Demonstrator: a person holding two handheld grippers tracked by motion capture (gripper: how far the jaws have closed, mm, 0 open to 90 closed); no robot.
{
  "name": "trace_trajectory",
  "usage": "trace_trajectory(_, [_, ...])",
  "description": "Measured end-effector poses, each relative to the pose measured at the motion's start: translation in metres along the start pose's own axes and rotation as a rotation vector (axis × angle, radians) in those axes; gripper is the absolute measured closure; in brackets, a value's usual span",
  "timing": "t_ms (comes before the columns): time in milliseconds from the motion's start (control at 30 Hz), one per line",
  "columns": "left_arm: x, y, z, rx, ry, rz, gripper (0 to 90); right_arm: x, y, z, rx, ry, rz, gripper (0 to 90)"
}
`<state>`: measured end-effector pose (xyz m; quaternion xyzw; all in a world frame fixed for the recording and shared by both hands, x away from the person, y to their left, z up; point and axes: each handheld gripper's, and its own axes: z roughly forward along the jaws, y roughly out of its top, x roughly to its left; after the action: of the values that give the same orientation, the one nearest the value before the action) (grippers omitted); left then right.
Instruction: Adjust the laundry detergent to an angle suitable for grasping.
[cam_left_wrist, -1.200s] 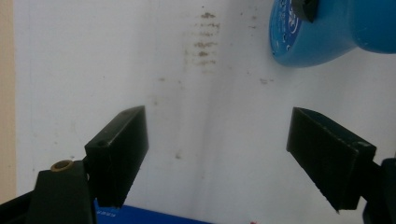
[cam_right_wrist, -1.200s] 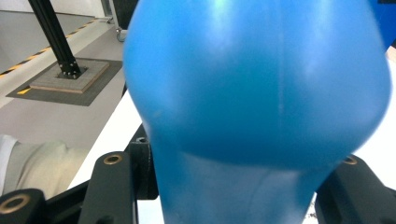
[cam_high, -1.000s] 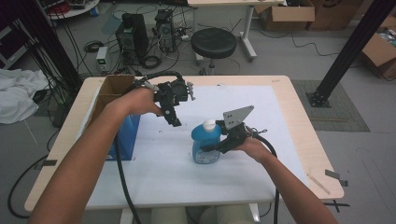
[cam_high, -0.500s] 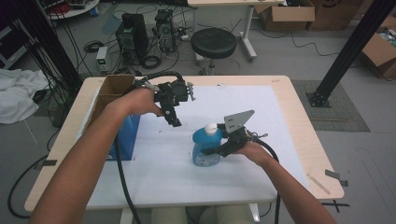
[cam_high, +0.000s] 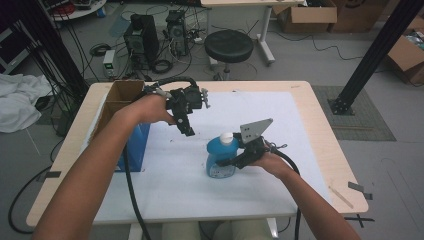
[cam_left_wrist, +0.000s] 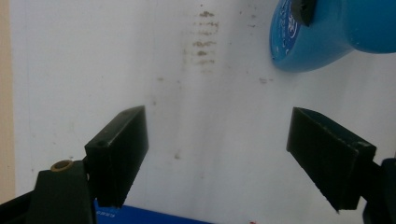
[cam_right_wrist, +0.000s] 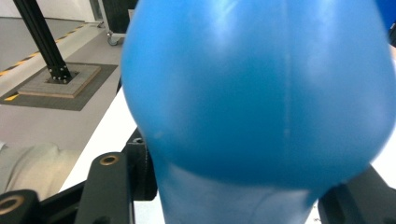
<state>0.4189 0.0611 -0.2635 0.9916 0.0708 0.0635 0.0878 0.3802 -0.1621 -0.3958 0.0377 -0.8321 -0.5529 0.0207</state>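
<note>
A blue bottle (cam_high: 216, 154) with a white cap stands upright on the white mat (cam_high: 310, 130), near the table's middle. My right gripper (cam_high: 223, 163) reaches in from the right and has the bottle's lower body between its jaws. In the right gripper view the bottle (cam_right_wrist: 261, 93) bulges between both jaws, and my right gripper (cam_right_wrist: 238, 191) still touches it on each side. Those jaws have just been opening a little. My left gripper (cam_high: 188, 129) hangs above the mat, left of the bottle and behind it. It is open (cam_left_wrist: 215, 140) with nothing between its jaws, and the bottle (cam_left_wrist: 336, 32) lies beyond it.
An open cardboard box (cam_high: 121, 94) stands at the table's left rear, with a blue box (cam_high: 136, 145) against its front. The mat bears faint stains (cam_left_wrist: 203, 42). A black stool (cam_high: 229, 46) and equipment stand on the floor beyond the table.
</note>
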Motion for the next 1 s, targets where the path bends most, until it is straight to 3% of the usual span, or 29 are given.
trace_trajectory(1000, [-0.0009, 0.0013, 0.0003, 0.004, 0.003, 0.003, 21.3, -0.0009, -0.0009, -0.0063, -0.010, -0.027, 0.040, 27.0])
